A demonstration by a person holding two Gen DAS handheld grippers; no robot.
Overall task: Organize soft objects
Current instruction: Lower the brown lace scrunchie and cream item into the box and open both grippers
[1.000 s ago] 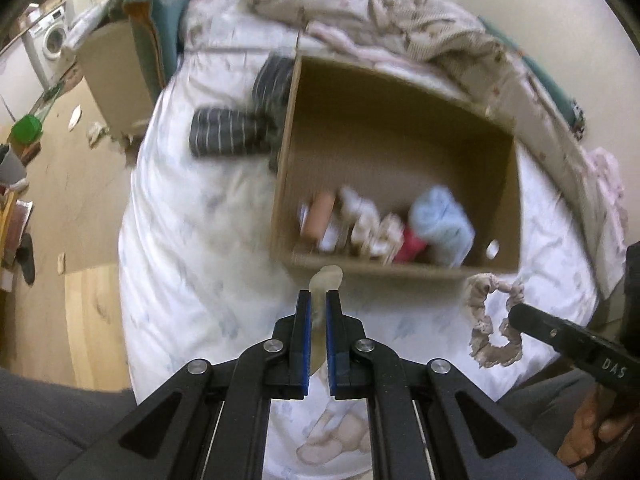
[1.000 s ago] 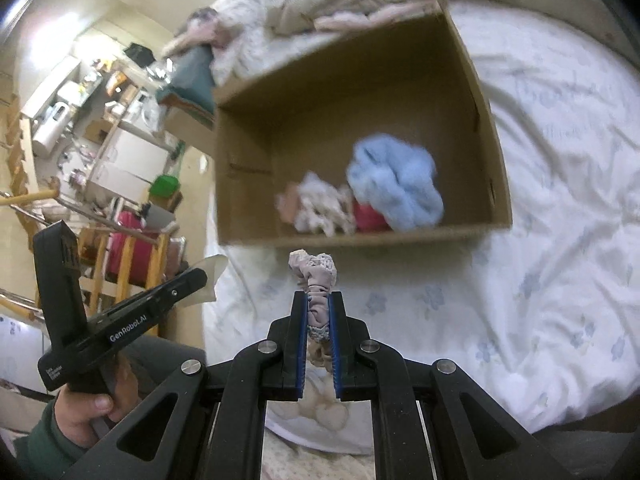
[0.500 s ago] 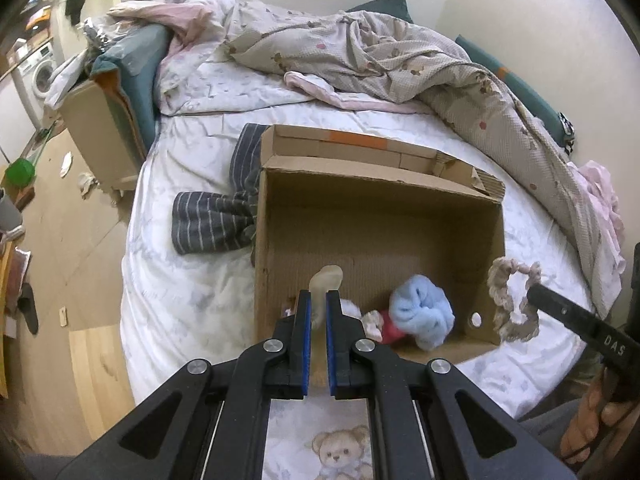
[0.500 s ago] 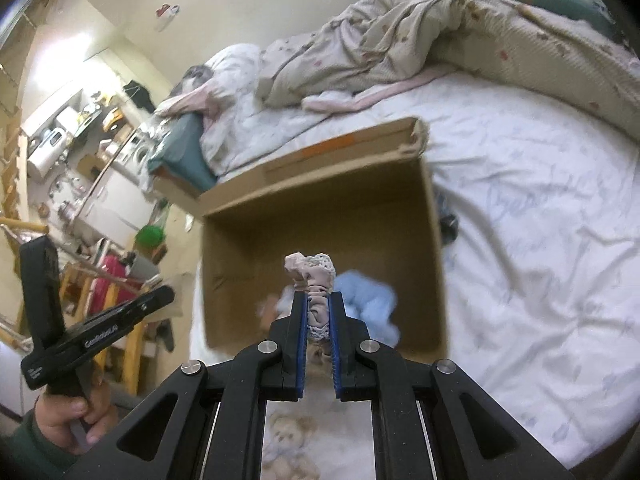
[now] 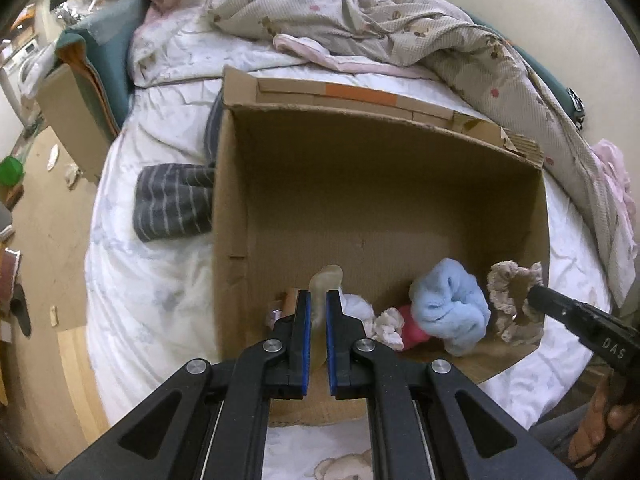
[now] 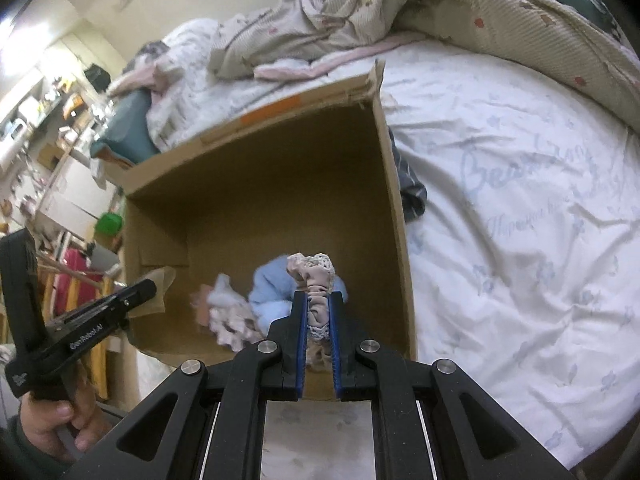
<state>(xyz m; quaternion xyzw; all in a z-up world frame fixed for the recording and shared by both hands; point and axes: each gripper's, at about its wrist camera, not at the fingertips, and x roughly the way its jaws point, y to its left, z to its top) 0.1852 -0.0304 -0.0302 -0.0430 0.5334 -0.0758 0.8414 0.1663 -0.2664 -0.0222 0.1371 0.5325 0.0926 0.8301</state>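
On the bed [image 5: 152, 280], which is covered by a white printed sheet, an open cardboard box [image 5: 236, 208] holds a light blue fluffy item [image 5: 448, 308], a red item [image 5: 416, 326] and white lacy fabric [image 5: 386, 324] gathered along its near wall. Left hand-held gripper [image 5: 316, 308]: jaws closed to a narrow gap, clamping a thin translucent beige piece [image 5: 326, 280] held above the near-left part of the box interior. Right hand-held gripper [image 6: 318, 312]: jaws likewise nearly closed, pinching a beige ruffled scrunchie [image 6: 312, 276] with lace trim; in the left wrist view the scrunchie [image 5: 512, 300] hangs as a loop just inside the right wall of the box, beside the blue item. Outside the box, a dark striped garment [image 5: 172, 208] lies on the sheet against the left wall, and a rumpled beige quilt [image 5: 380, 28] lies beyond the far wall
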